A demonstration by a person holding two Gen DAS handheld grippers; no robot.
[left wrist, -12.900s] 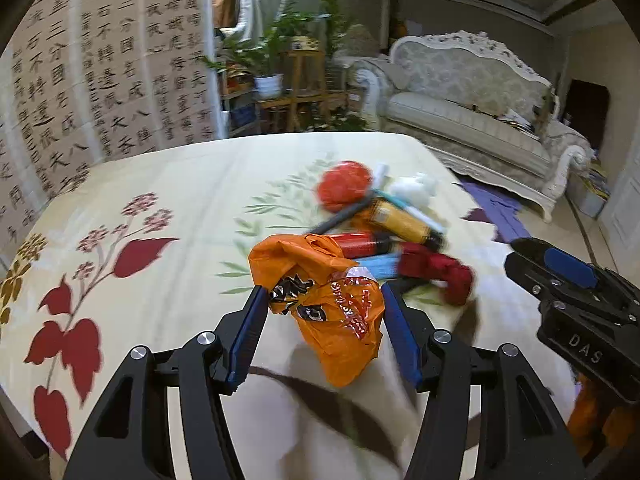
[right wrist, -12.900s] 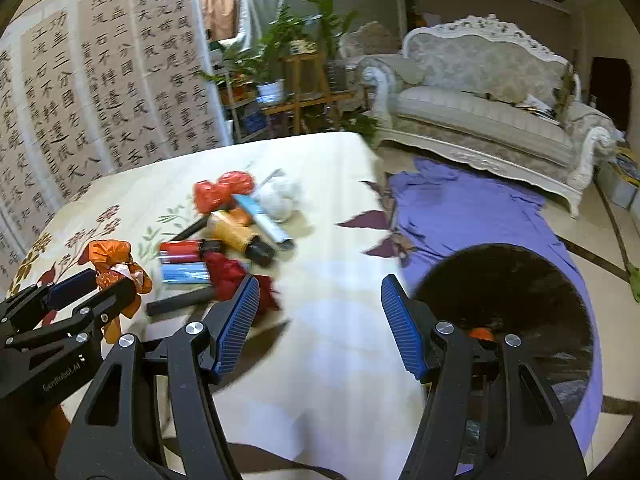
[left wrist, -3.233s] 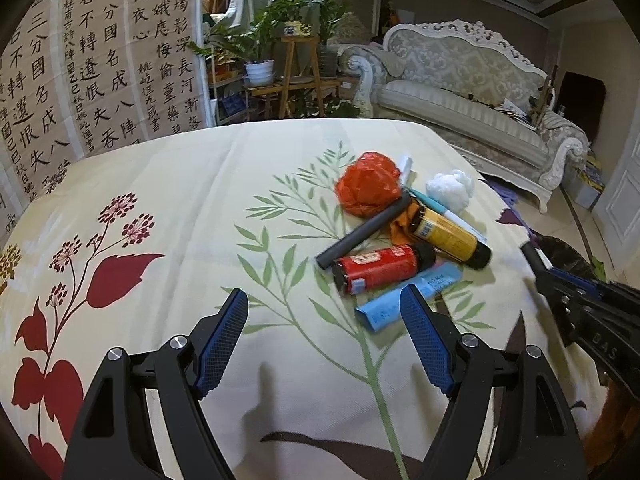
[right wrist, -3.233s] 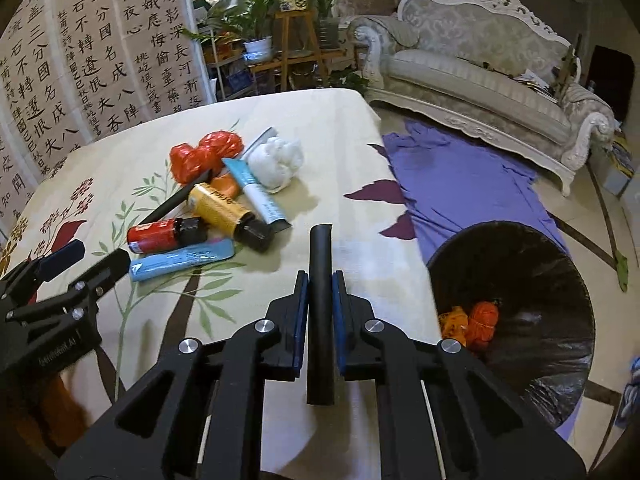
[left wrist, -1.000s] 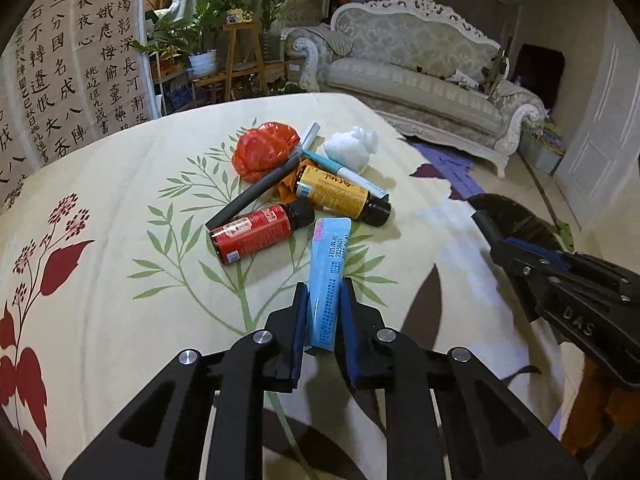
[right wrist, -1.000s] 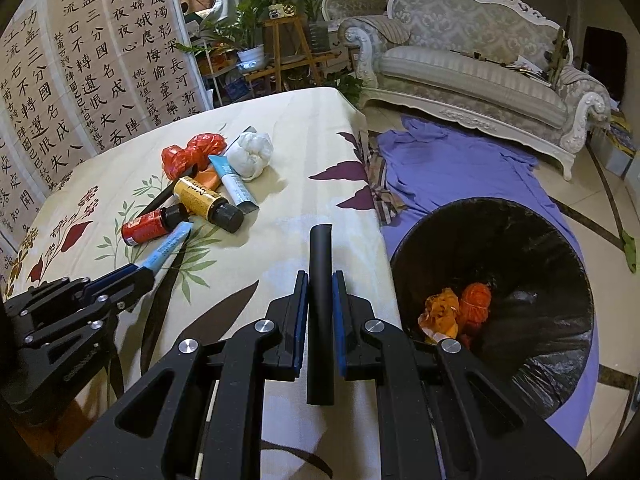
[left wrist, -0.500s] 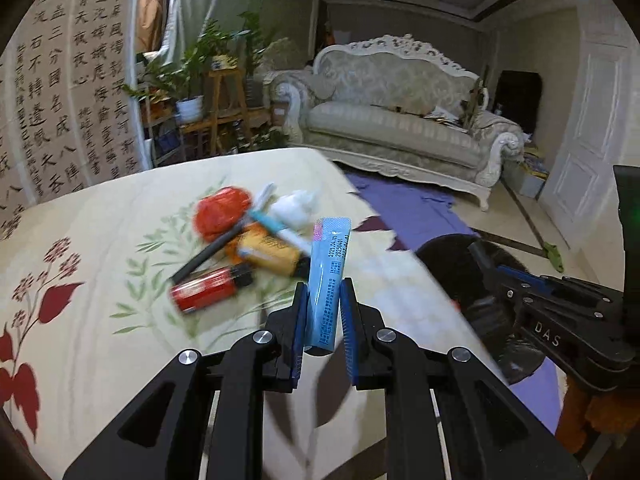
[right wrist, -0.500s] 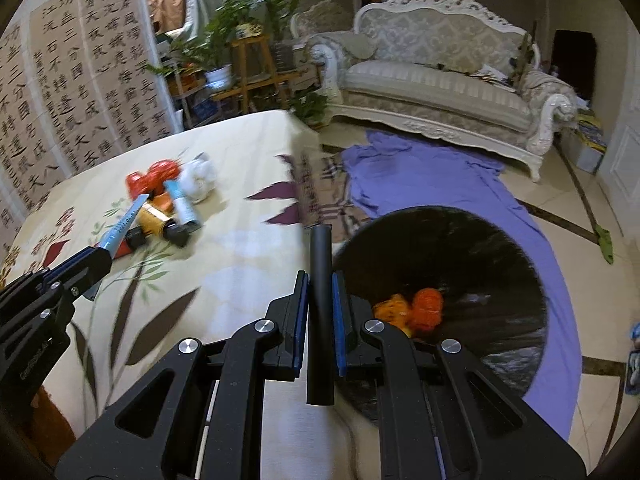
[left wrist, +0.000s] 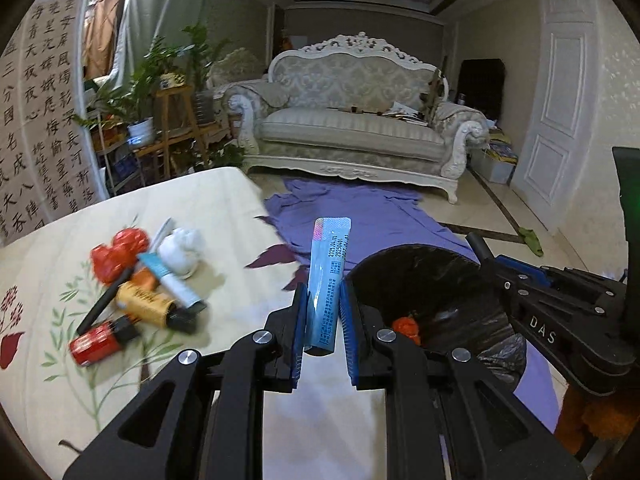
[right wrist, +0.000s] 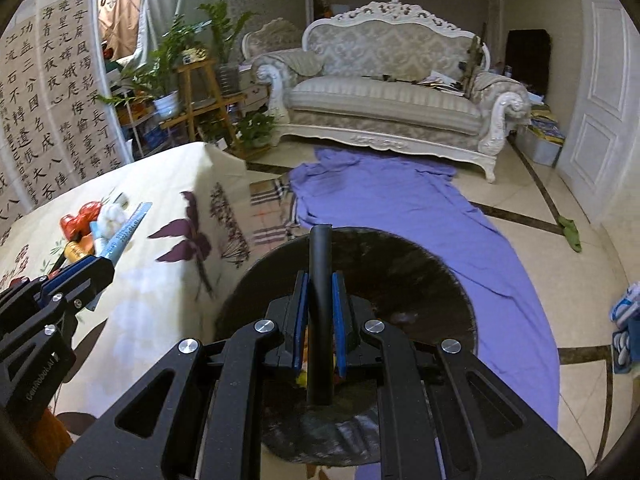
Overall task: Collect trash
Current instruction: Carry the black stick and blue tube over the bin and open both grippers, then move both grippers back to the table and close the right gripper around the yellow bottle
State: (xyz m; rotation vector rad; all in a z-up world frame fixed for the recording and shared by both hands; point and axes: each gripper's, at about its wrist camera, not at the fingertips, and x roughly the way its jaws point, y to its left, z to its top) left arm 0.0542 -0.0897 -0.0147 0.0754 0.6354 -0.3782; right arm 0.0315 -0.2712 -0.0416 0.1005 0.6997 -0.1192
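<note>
1. Surface (left wrist: 224, 208): covered with a cream cloth printed with leaves and red flowers. Its corner stands just beside the bin.
2. Purple sheet (right wrist: 400, 200): spread over the tiled floor between the sofa (left wrist: 352, 120) and the bin.
3. Trash bin (left wrist: 452, 268): round, lined with a black bag, standing on the floor next to the surface. The left wrist view shows an orange-red crumpled item (left wrist: 405, 326) lying inside against the near wall. The rest of the contents are hidden behind the grippers.
4. Right gripper (right wrist: 320, 316): pressed together on a black tube (right wrist: 320, 280), which stands upright between the blue pads. It is held above the bin opening.
5. Left gripper (left wrist: 323, 322): pinching a light blue tube (left wrist: 328, 280) by its lower part. The crimped end points up, with printed dates legible on it. It is held over the corner of the surface, beside the bin rim.
6. Remaining trash on the surface, grouped together and touching:
   - a yellow bottle with a black cap (left wrist: 150, 310), lying on its side;
   - a red bottle with a black cap (left wrist: 100, 342), lying on its side;
   - a red crumpled wrapper (left wrist: 120, 254);
   - a white crumpled wad (left wrist: 182, 250);
   - a teal and white tube (left wrist: 170, 280), lying beside the wad;
   - a thin black stick (left wrist: 104, 306), lying slantwise between the two bottles.
</note>
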